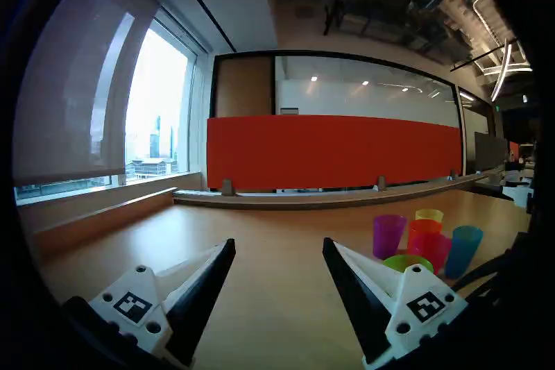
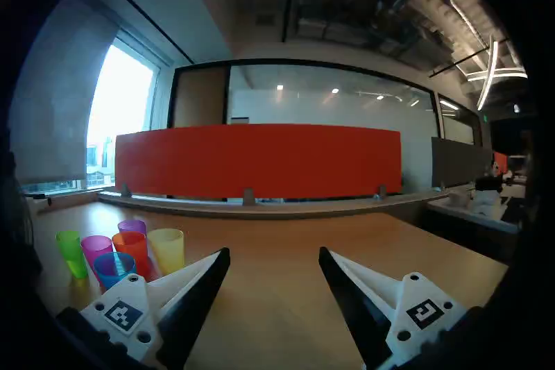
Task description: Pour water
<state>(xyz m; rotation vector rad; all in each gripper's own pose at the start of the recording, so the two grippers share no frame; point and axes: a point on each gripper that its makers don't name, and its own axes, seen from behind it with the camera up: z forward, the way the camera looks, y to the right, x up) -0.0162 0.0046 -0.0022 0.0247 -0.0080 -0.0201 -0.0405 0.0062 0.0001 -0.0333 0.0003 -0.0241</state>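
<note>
A cluster of coloured plastic cups stands on the wooden desk. In the left gripper view I see a purple cup, a yellow cup, a red cup, a blue cup and a green cup, all to the right of my left gripper, which is open and holds nothing. In the right gripper view the same cluster sits at the left: green cup, pink cup, blue cup, orange cup, yellow cup, purple cup. My right gripper is open and empty.
A red divider panel runs along the desk's far edge, with a glass wall behind it. A bright window and a low ledge lie to the left. Another desk with white items stands at the right.
</note>
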